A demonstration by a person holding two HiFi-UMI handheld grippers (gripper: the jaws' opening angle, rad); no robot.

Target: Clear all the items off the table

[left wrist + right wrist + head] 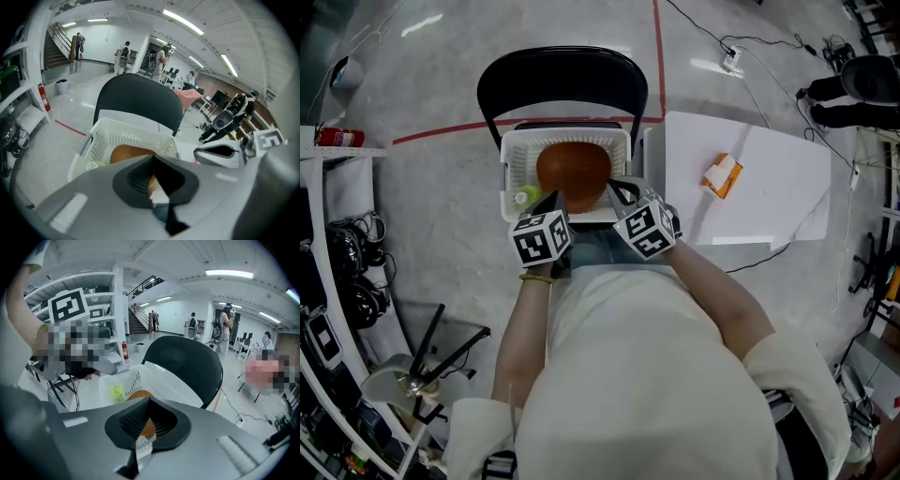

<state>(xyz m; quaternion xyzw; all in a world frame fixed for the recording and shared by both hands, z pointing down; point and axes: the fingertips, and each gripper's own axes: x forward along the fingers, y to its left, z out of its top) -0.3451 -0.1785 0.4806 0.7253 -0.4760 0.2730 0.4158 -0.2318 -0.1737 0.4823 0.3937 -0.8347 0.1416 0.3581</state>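
Both claws, left [552, 201] and right [621, 187], we hold pressed together, empty, at the basket [508, 169] mid-frame. One orange packet [723, 175] lies on the white surface [778, 187] to their right, so our right claw is nearer.

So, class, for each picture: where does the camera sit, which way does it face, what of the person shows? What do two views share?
Head view: on the person's head, facing steeply down at the white basket on the black chair; torso, forearms, left claw, right claw show.
Left gripper view: on the left claw, facing along its closed jaws at the basket.
Right gripper view: on the right claw, facing along its closed jaws at the basket.
Shared: both gripper views show the basket and chair.
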